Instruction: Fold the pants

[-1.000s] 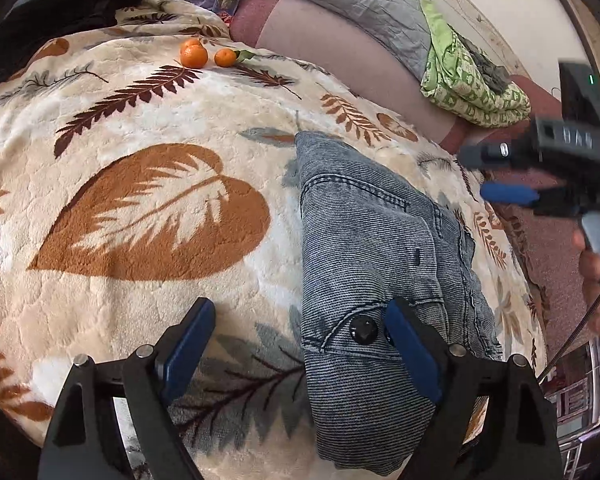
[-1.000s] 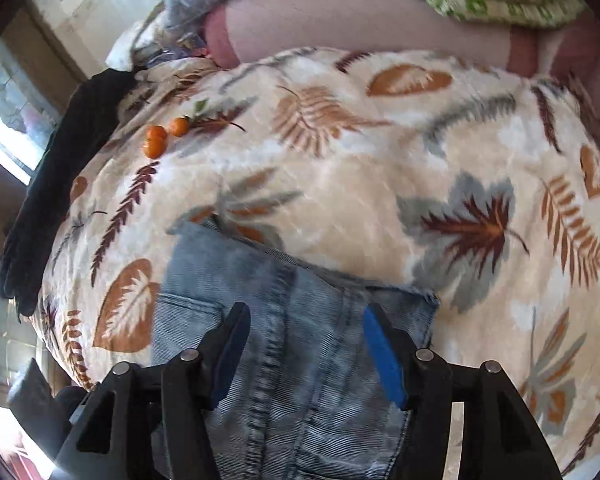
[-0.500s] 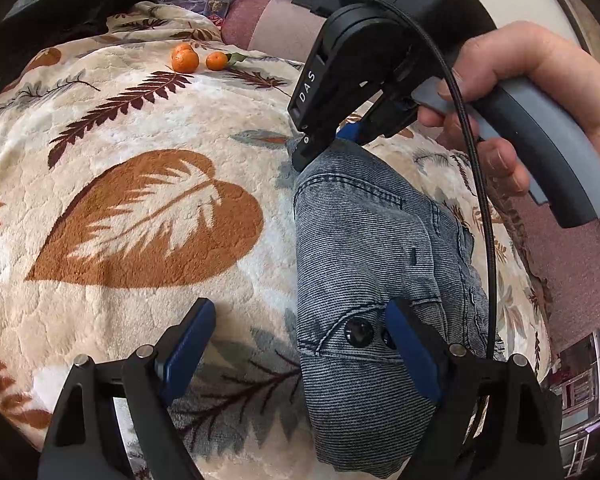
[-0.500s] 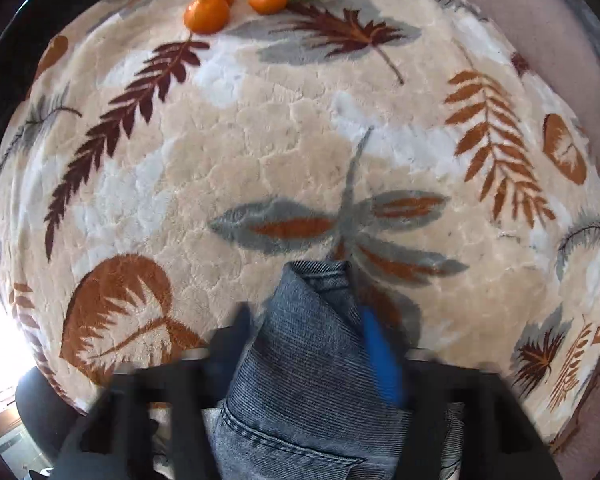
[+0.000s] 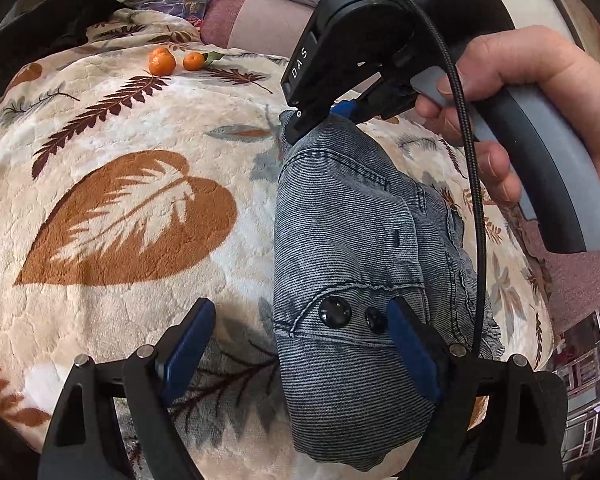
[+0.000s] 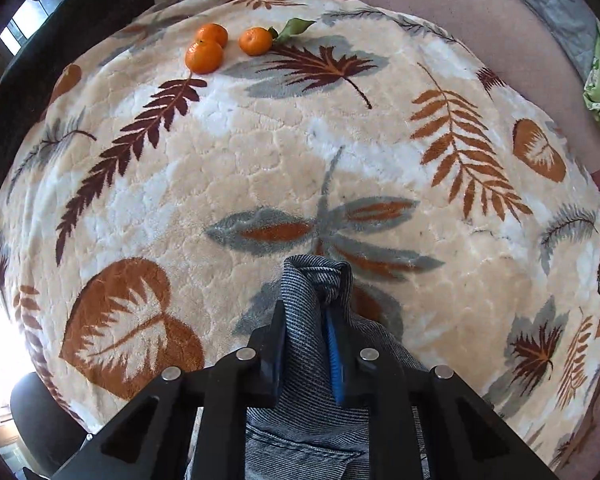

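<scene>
Left wrist view shows the pants (image 5: 352, 248) lying as a narrow folded bundle on the leaf-print blanket (image 5: 120, 208), the right gripper (image 6: 306, 344) pinching their far end, the left gripper (image 5: 296, 344) spread wide over the buttoned waistband, so likely one last fold remains.

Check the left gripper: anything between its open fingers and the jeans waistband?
Nothing visible. The left gripper is open just above the jeans, one pad beside the waistband buttons. The right gripper already pinches the far end. The tangerines sit well away.
</scene>
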Action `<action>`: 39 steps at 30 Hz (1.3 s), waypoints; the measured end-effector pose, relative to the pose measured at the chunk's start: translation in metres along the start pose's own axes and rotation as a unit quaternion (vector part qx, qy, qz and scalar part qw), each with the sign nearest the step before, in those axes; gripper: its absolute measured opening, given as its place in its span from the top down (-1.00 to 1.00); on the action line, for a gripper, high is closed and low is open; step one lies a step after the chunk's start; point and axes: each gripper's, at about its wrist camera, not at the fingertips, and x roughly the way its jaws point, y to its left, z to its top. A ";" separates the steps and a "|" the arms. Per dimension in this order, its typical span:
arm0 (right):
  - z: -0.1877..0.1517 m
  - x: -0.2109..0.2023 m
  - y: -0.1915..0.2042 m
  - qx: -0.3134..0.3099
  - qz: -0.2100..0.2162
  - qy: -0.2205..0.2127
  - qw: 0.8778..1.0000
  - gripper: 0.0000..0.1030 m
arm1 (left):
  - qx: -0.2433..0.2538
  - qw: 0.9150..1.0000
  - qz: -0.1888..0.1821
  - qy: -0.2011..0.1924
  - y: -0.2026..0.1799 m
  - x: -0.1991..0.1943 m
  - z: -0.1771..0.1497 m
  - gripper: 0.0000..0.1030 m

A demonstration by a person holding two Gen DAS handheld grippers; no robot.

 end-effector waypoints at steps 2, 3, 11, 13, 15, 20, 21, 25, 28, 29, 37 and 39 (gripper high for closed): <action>-0.002 -0.004 0.000 0.002 0.000 -0.003 1.000 0.64 | 0.000 1.000 -0.001 0.000 0.000 0.000 0.000 -0.69; -0.003 -0.005 -0.001 0.005 -0.001 -0.006 1.000 0.64 | 0.001 1.000 -0.001 0.000 0.000 -0.002 -0.002 -0.69; -0.004 -0.002 -0.019 0.059 0.011 -0.024 0.998 0.63 | 0.006 1.000 0.003 -0.005 -0.003 -0.005 -0.005 -0.69; -0.003 -0.002 -0.027 0.082 0.018 -0.035 0.996 0.58 | 0.007 1.000 0.004 -0.006 -0.004 -0.006 -0.006 -0.69; -0.005 -0.007 -0.036 0.105 0.016 -0.054 0.993 0.54 | 0.009 1.000 0.006 -0.009 -0.005 -0.007 -0.008 -0.69; -0.017 -0.034 -0.078 0.189 0.005 -0.131 0.973 0.44 | 0.015 1.000 0.011 -0.018 -0.006 -0.010 -0.010 -0.69; -0.024 -0.038 -0.084 0.197 0.020 -0.136 0.971 0.44 | 0.014 1.000 0.011 -0.021 -0.006 -0.012 -0.010 -0.69; -0.063 -0.049 -0.075 0.172 0.112 -0.133 0.970 0.33 | 0.008 0.999 -0.001 -0.032 -0.005 -0.021 -0.011 -0.69; -0.102 -0.035 -0.070 0.161 0.117 -0.113 0.973 -0.31 | -0.002 0.999 -0.010 -0.048 -0.004 -0.032 -0.008 -0.69; -0.111 -0.024 -0.076 0.164 0.104 -0.099 0.976 -0.37 | -0.006 0.999 -0.013 -0.050 -0.003 -0.036 -0.005 -0.69; -0.189 -0.057 -0.148 0.250 0.166 -0.173 0.938 -0.53 | -0.067 0.997 -0.037 -0.019 0.035 -0.044 0.026 -0.69; -0.207 -0.049 -0.173 0.282 0.176 -0.160 0.929 -0.54 | -0.088 0.994 -0.058 0.011 0.045 -0.029 0.034 -0.69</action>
